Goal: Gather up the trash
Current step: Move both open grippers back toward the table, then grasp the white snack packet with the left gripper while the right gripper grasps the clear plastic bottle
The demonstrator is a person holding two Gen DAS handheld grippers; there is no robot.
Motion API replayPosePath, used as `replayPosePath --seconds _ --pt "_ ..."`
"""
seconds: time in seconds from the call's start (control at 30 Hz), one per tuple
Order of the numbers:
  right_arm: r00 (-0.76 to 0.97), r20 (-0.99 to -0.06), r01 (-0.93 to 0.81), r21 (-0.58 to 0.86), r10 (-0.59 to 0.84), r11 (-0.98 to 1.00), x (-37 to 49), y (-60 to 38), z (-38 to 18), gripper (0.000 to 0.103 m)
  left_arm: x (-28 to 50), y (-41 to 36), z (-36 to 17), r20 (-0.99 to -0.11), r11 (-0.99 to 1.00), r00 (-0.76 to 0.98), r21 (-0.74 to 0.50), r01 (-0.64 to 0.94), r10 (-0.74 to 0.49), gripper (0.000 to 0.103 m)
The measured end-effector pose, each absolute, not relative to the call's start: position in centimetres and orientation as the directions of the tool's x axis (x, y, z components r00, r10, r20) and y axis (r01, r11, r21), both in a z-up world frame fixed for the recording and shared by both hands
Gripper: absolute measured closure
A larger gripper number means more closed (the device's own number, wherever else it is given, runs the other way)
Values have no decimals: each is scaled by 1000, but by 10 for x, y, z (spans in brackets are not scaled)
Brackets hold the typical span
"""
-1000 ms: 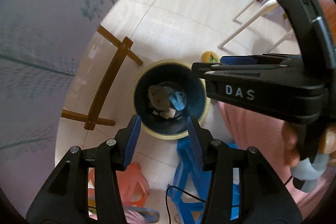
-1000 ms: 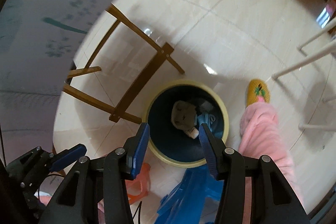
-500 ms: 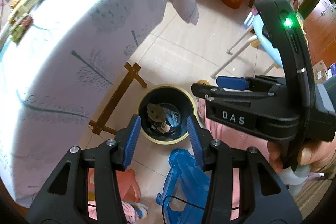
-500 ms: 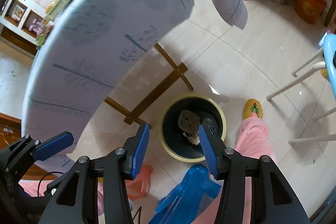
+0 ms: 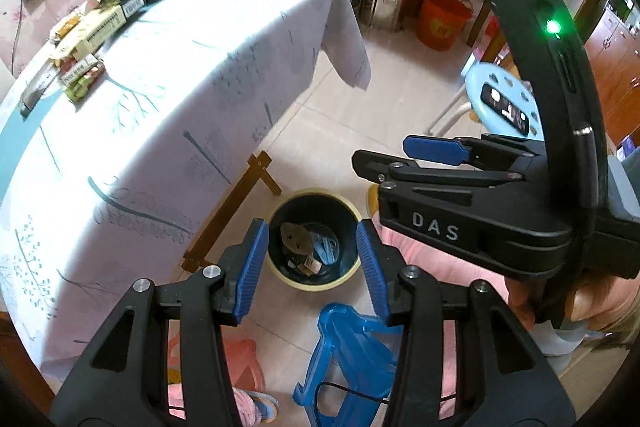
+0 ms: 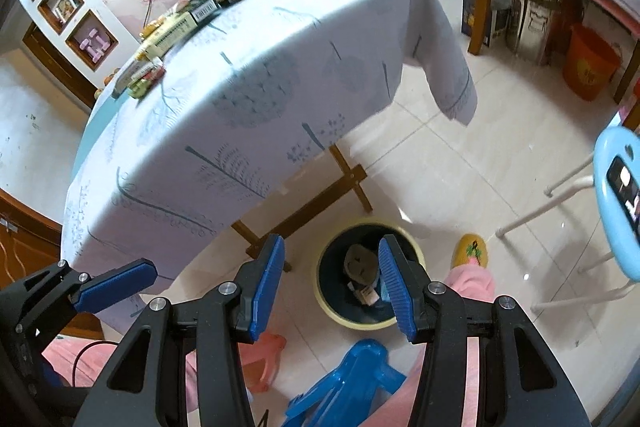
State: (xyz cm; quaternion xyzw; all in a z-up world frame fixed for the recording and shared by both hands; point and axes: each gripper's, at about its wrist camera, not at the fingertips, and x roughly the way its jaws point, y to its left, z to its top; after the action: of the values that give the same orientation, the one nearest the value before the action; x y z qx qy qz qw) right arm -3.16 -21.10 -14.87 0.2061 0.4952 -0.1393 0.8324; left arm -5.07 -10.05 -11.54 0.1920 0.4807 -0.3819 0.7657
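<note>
Fingers: my left gripper [image 5: 310,269] and right gripper [image 6: 332,281] both spread, empty | high above bin [image 5: 313,269] | trash [image 5: 296,238] inside bin | table [image 5: 160,107] beside bin

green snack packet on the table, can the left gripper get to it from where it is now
Probably yes. The left gripper is open and empty above the trash bin, and the green snack packet lies on the tablecloth with nothing between.

Glossy tiled floor [image 6: 460,163], cloth tablecloth [image 6: 256,99]
</note>
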Motion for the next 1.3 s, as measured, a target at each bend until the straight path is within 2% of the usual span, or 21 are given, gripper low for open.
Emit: replayPosePath --seconds 0.33,0.73,0.87,1.03,1.3 --pt "529 -845 386 153 -82 910 15 -207 -91 53 12 -71 -79 -833 712 347 -79 698 -432 60" --pt "599 -800 272 156 -40 950 122 -192 -48 53 138 -34 -50 -775 822 494 -55 567 -393 59" --pt "614 -790 234 172 -9 957 162 -182 -46 53 186 -16 -56 -783 844 491 -79 530 -381 54" --pt "616 -788 223 202 23 954 203 -180 -55 53 225 -4 -75 -801 852 452 -132 506 -392 53" --pt "592 -804 215 221 54 951 233 -191 -85 53 236 -28 -108 -836 837 434 -53 545 -335 53"
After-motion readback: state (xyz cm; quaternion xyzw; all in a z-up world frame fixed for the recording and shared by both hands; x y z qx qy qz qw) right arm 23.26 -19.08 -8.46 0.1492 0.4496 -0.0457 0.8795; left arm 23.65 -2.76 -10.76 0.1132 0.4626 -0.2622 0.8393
